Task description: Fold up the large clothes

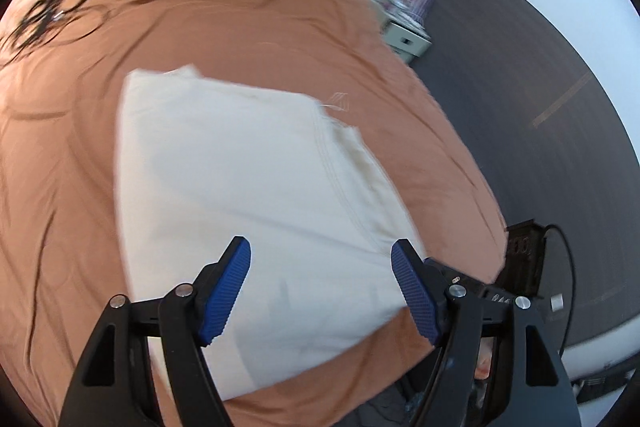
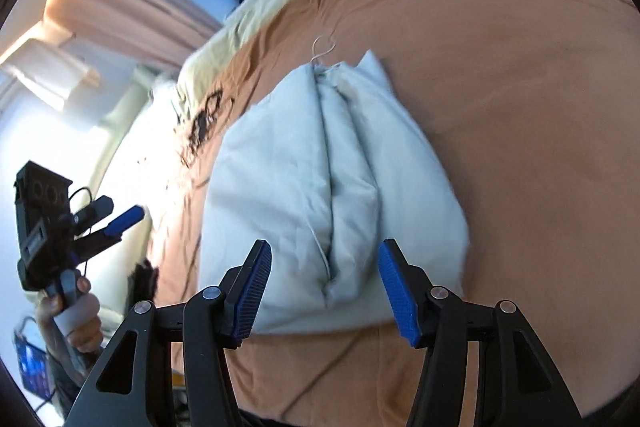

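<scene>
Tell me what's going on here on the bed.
A person is folding clothes with a hand-held gripper in each hand. A white garment lies folded into a compact bundle on the orange bedsheet. The left hand-held gripper and the right hand-held gripper both hang over its near edge, open, with nothing gripped. The fold looks about finished.

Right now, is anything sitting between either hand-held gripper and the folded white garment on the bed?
Nothing visible does. The folded white garment lies alone on the orange bedspread. The left hand-held gripper and right hand-held gripper both hang just short of its near edge, jaws apart, nothing between them. The garment's loose thread is at its far end.
</scene>
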Available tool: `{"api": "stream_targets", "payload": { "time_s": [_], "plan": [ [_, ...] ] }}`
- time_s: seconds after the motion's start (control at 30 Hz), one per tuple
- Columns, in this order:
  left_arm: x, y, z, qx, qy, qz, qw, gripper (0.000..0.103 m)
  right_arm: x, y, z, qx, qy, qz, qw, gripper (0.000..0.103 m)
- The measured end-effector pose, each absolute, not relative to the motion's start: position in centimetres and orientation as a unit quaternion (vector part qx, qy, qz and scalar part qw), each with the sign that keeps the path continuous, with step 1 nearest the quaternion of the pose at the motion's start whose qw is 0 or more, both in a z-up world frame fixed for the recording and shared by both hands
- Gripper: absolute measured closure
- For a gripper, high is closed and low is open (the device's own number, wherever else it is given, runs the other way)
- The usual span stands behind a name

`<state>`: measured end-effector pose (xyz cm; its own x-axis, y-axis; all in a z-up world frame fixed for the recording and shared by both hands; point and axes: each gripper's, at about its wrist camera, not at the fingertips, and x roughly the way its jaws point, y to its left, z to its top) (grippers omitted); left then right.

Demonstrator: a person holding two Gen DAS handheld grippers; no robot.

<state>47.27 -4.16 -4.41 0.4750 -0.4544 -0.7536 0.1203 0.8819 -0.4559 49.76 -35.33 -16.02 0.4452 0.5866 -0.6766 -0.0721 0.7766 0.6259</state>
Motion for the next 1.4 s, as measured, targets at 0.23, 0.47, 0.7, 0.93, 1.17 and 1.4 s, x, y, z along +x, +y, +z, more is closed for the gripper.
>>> {"api": "stream_targets", "payload": {
  "time_s": [0.23,0.47,0.7,0.93,1.17,1.4],
  "plan": [
    [45.7,3.1,-9.4,-0.227,0.487,-0.087,0.839,0.03,55.8,-33.6,-17.3,0.208,0.53,0.199,0.798,0.033],
    [44.0,6.2,-14.5,-0.289,0.497,-0.057,0.816,0.03,59.6,-32.3,-19.1,0.211,0.563,0.243,0.761,0.033],
    [43.3,6.1,-17.6,-0.305,0.514,-0.061,0.799,0.03,62.1,-30.0,-20.5,0.219,0.583,0.27,0.734,0.033],
    [44.3,5.6,-18.6,-0.313,0.521,-0.077,0.79,0.032,63.4,-25.7,-21.0,0.169,0.601,0.281,0.729,0.059],
    [45.0,4.2,-17.3,-0.291,0.522,-0.092,0.796,0.037,62.2,-25.9,-17.3,0.121,0.55,0.28,0.778,0.097],
    [45.8,1.6,-14.8,-0.275,0.504,-0.117,0.81,0.037,61.3,-28.9,-15.1,0.105,0.528,0.249,0.805,0.097]
  ]
}}
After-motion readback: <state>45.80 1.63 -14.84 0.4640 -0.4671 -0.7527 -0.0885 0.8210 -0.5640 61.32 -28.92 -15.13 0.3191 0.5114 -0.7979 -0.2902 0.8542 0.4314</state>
